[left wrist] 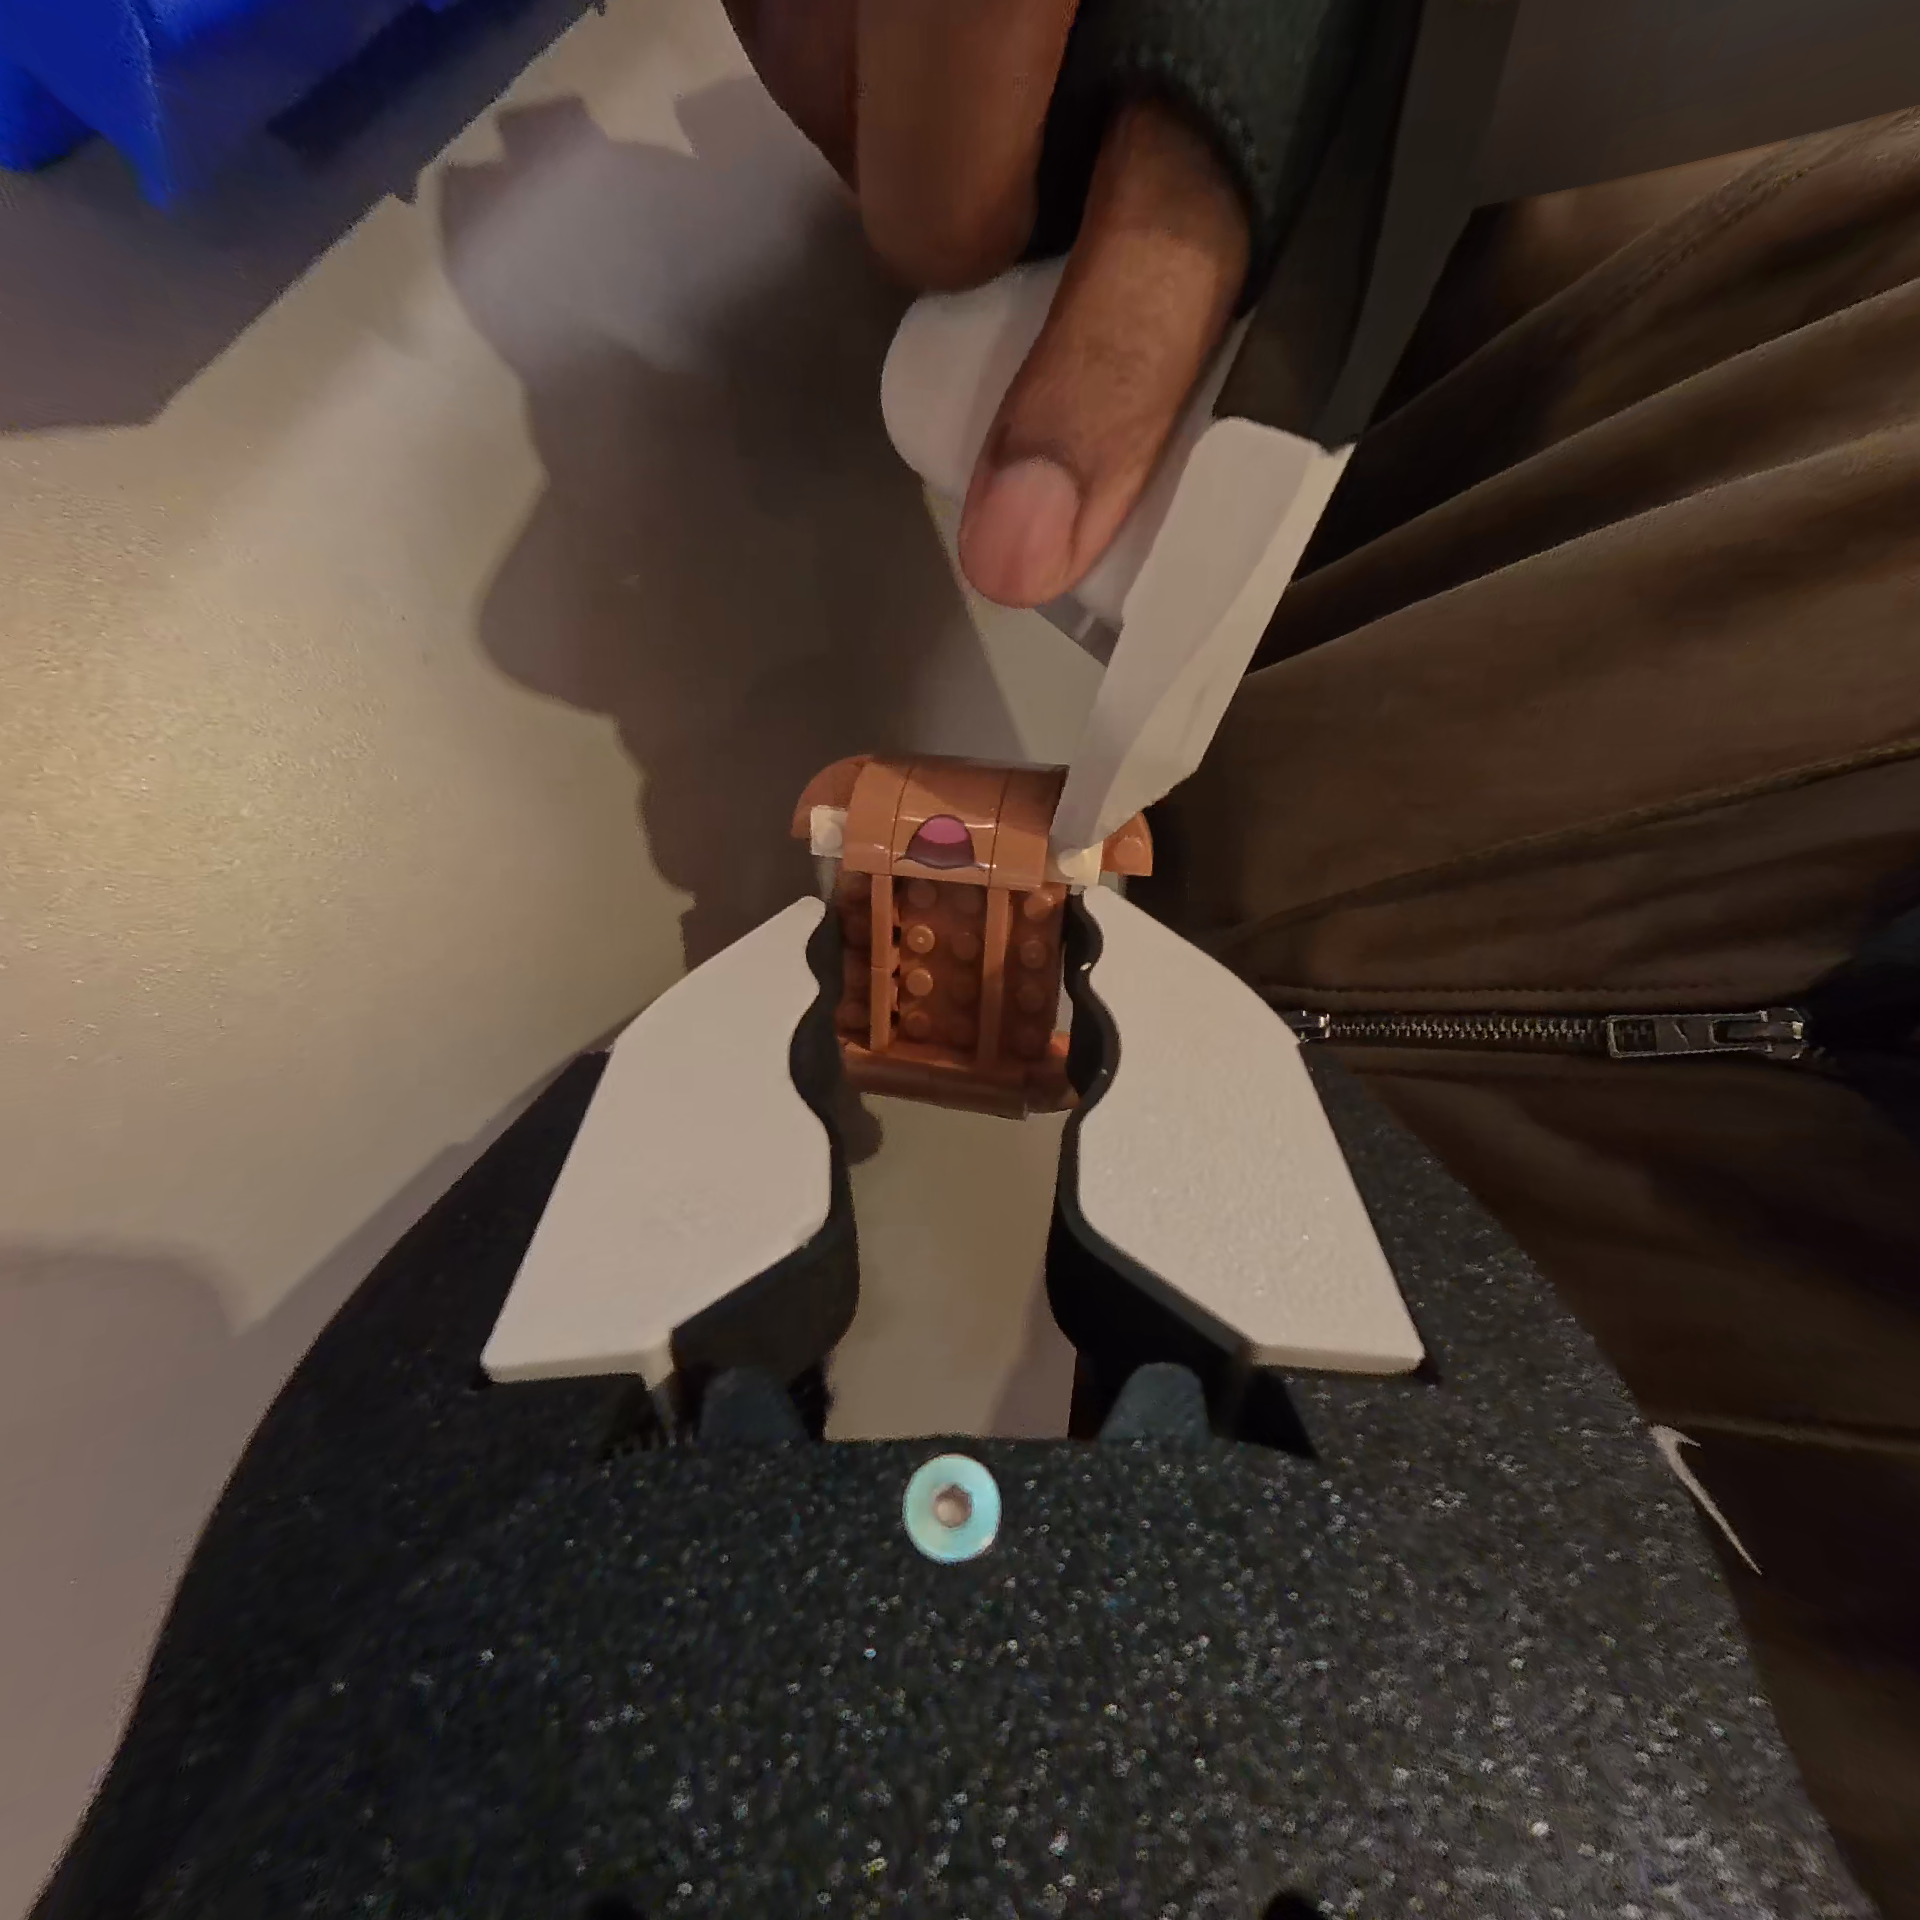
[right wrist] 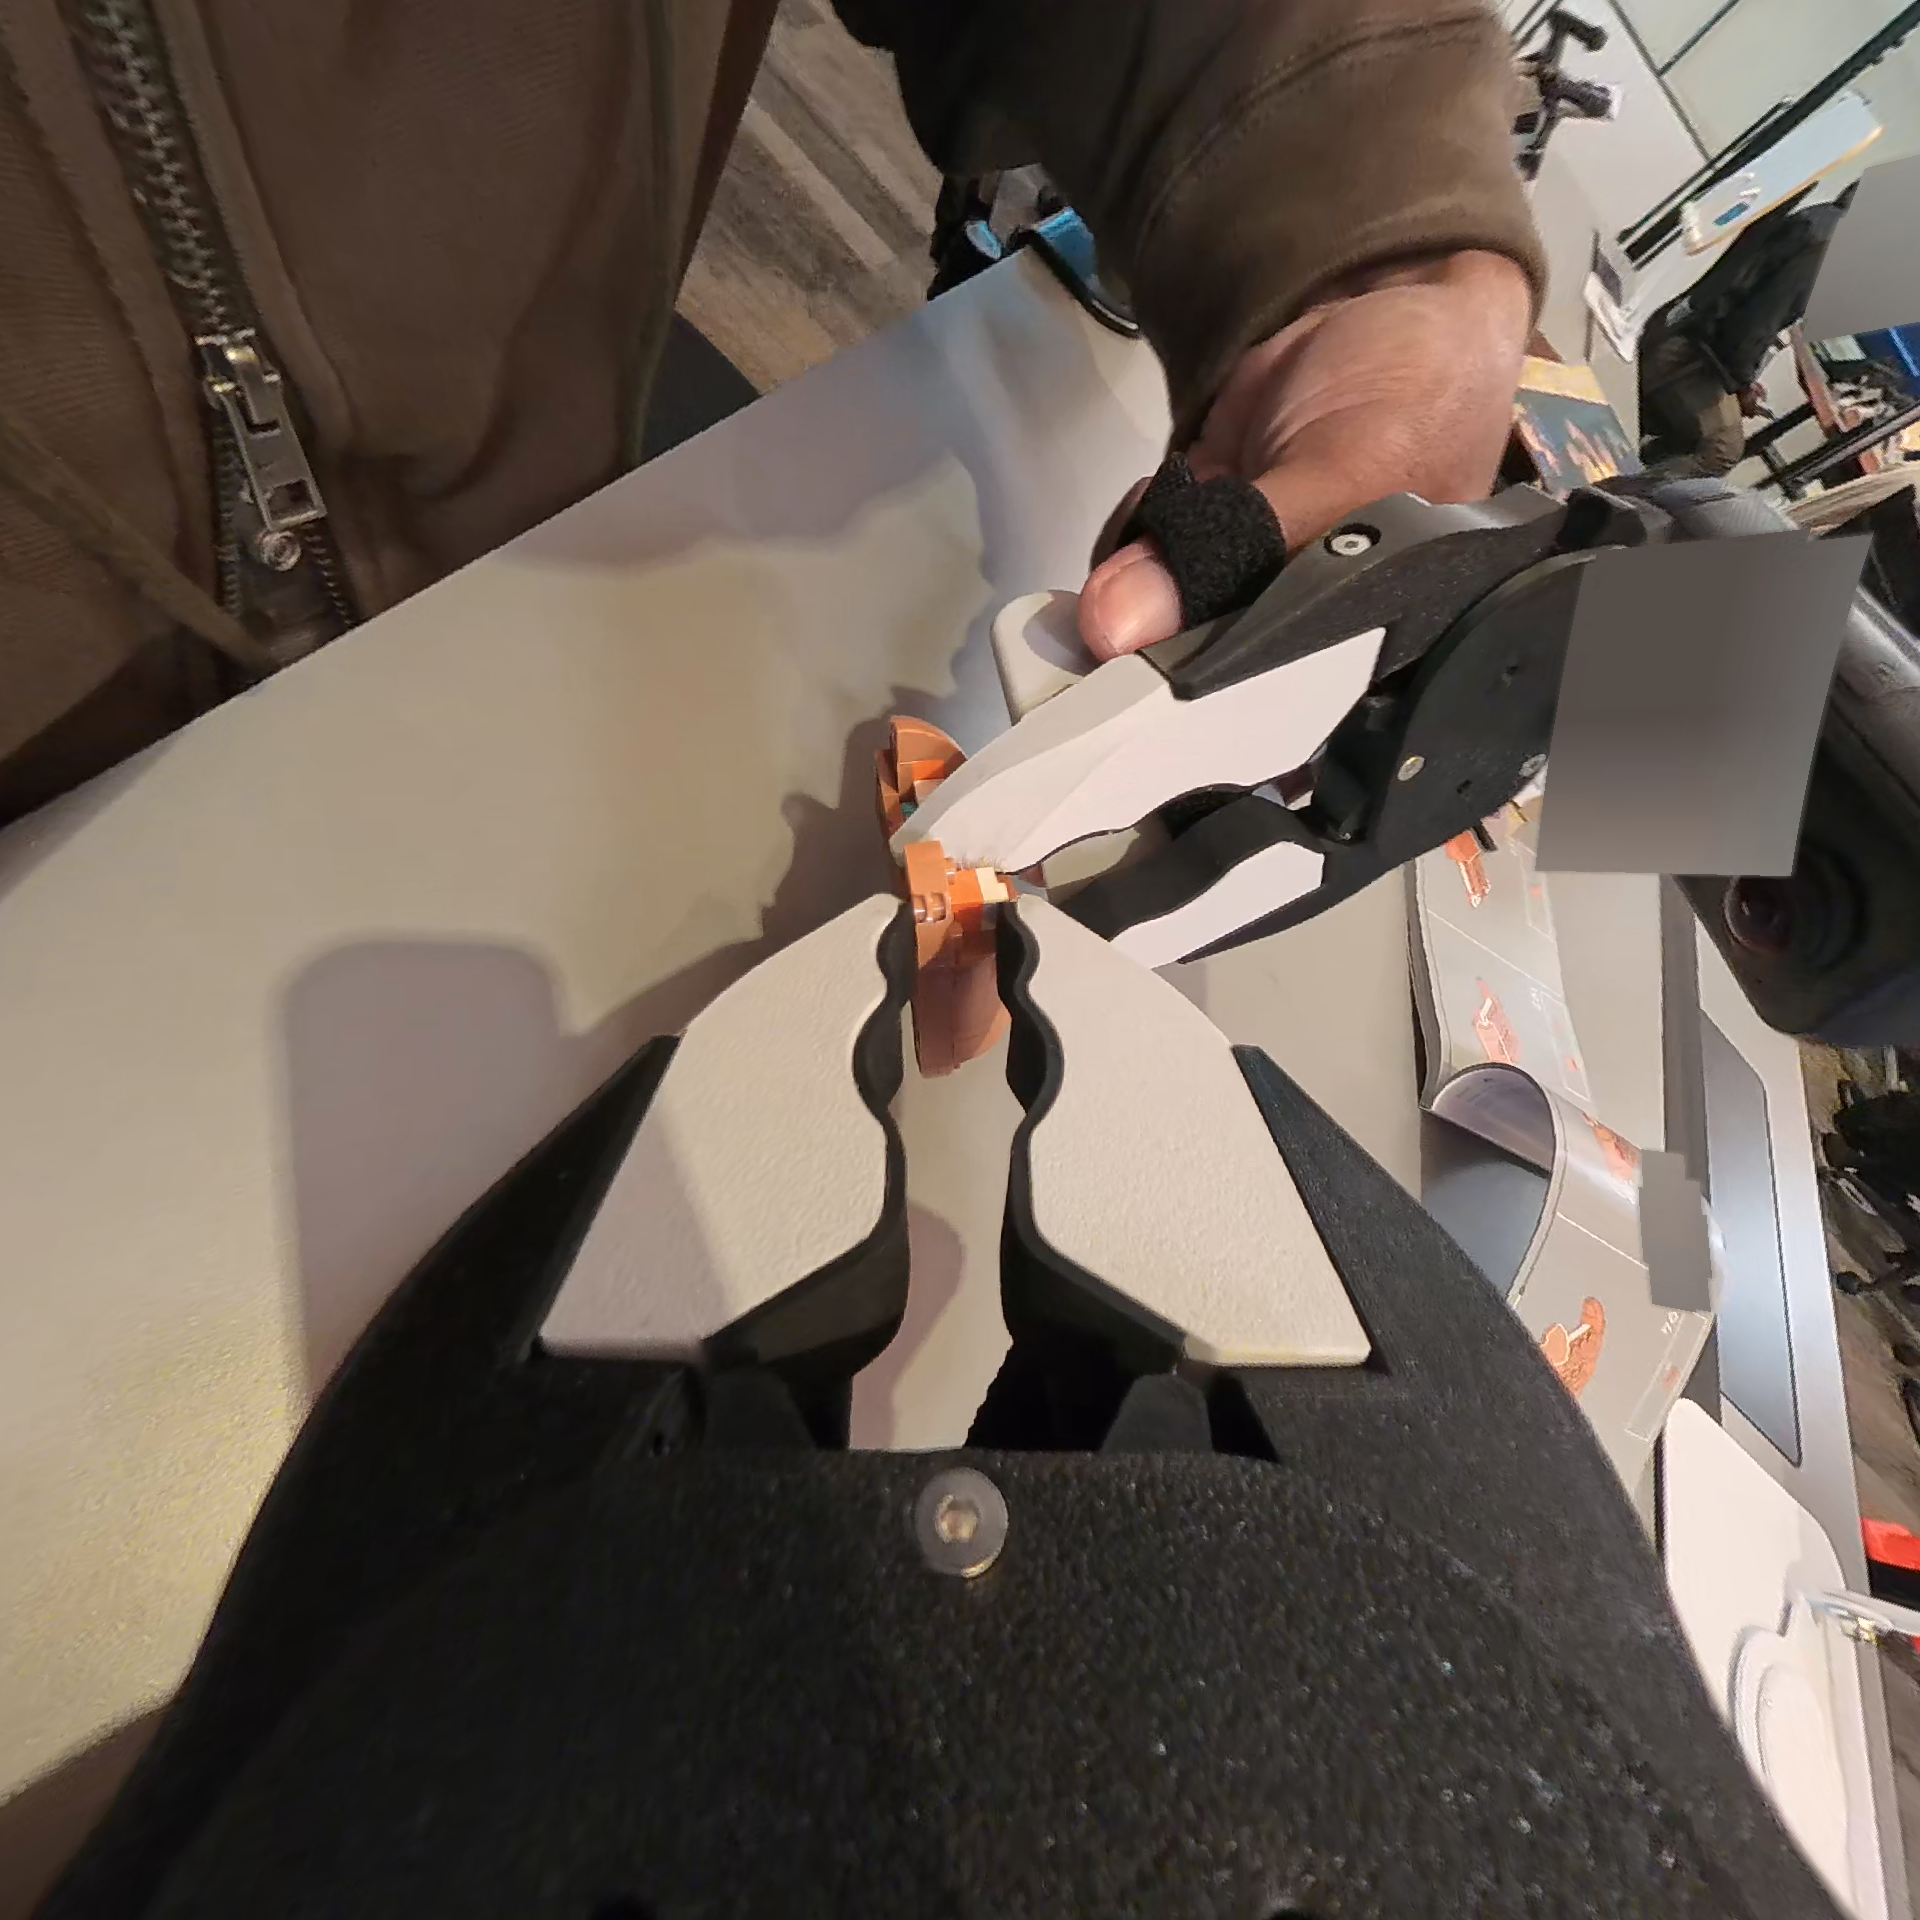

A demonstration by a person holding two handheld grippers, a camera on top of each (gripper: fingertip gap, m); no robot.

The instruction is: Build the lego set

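Observation:
A brown lego build (left wrist: 940,935) with a studded body and a rounded head with a pink mouth is clamped between the fingers of my left gripper (left wrist: 951,914). My right gripper (left wrist: 1081,831) comes in from the upper right, its tips at a small white and brown piece on the head's right side. In the right wrist view my right gripper (right wrist: 951,920) is shut on a smooth brown piece (right wrist: 951,997) of the build. The left gripper (right wrist: 982,857) reaches in from the right, with brown parts (right wrist: 914,758) showing behind its upper finger. Both are held above the white table (right wrist: 416,831).
An open instruction booklet (right wrist: 1507,1091) lies on the table to the right, with a white dish (right wrist: 1766,1662) nearer the corner. A blue object (left wrist: 104,83) sits at the far left. The person's brown zipped jacket (left wrist: 1558,831) is close behind the grippers. The tips of both grippers are at nearly the same place.

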